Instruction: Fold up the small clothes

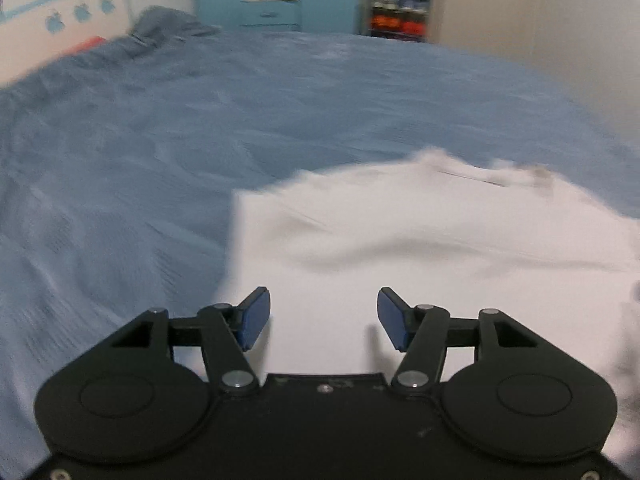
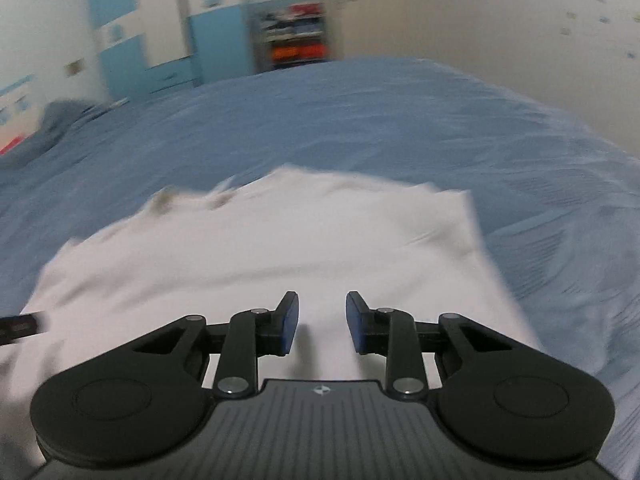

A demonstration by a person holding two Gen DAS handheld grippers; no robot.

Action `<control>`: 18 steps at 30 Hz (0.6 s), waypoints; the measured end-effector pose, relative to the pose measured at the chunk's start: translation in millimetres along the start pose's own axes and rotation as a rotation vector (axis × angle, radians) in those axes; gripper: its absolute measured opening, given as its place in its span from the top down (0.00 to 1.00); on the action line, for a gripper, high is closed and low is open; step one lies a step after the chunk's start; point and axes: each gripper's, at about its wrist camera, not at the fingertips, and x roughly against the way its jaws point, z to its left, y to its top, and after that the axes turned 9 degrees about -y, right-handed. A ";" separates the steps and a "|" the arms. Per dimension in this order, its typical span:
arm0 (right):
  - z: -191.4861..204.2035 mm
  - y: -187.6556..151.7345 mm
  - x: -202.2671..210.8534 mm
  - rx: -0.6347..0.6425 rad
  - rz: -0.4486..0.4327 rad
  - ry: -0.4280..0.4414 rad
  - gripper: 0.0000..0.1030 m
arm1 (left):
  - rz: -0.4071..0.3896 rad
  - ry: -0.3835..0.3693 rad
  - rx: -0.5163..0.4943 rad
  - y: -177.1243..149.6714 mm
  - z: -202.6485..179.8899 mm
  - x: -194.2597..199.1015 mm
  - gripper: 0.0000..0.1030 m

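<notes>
Shirt flat, both grippers empty, time to pick the corners

Shirt (image 1: 420, 248) spread on the blue bedspread (image 1: 200, 140), white, collar end lying away from both cameras, near hem under the grippers. Fairly flat already, just a soft ridge across the middle and some rumpling at the collar. Everything blurry, so no calling the sleeves.

Left gripper (image 1: 324, 316) hovering over the shirt's left side, jaws well apart, nothing between them. Right gripper (image 2: 322, 320) over the right half, jaws also apart but with a narrower gap, equally empty.

Probably the grab before a fold. To do it well: come down low at the hem, one gripper near each side edge, and pinch only shirt fabric, not the bedspread underneath. Worth matching heights so the fold line comes out straight. Lift just enough to clear, carry toward the collar, lay down flat rather than dropping. Smoothing that middle ridge first likely saves a lumpy result.
</notes>
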 end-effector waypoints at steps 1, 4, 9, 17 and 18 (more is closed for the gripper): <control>10.7 -8.8 3.9 0.019 -0.004 0.019 0.67 | 0.003 -0.014 -0.020 -9.1 -12.7 2.9 0.39; 34.8 -29.7 3.3 0.063 0.038 0.066 0.67 | 0.034 -0.017 -0.091 -36.2 -42.1 -6.8 0.39; 32.1 -34.9 0.1 0.100 0.056 0.021 0.68 | 0.046 0.028 -0.042 -42.5 -37.2 -9.2 0.38; 23.0 -37.1 1.2 0.036 0.078 0.006 0.67 | 0.007 0.059 -0.017 -30.5 -26.8 -3.1 0.40; 24.7 -38.8 0.4 0.049 0.075 0.002 0.67 | 0.012 0.056 -0.028 -30.7 -26.0 -4.9 0.40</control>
